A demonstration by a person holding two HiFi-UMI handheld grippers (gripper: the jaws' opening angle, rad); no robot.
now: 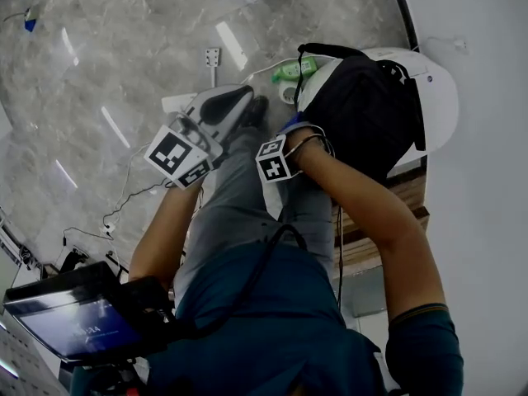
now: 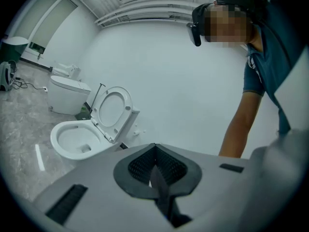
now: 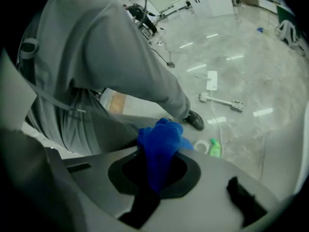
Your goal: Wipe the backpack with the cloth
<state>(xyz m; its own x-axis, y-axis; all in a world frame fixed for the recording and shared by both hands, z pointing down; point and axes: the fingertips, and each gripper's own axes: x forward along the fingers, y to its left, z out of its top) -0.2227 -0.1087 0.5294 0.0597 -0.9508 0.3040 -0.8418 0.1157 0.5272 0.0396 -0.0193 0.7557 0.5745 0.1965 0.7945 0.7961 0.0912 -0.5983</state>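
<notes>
Right gripper (image 3: 157, 164) is clamped on the blue cloth (image 3: 161, 141), which bunches out past its jaws. In the head view its marker cube sits just at 7 o'clock of the black backpack (image 1: 363, 110). The bag rests on a white toilet (image 1: 437, 97) at about 1 o'clock in that view. Whether the cloth touches the bag cannot be told.

Left gripper (image 2: 154, 158) has its jaws together on nothing. It points away from the bag, toward an open toilet (image 2: 82, 134) at its 9 o'clock.

As a judgement, picking up the cloth is done and it is close to the bag. No wiped patch shows on the fabric, so the wiping itself seems wholly or largely left.
</notes>
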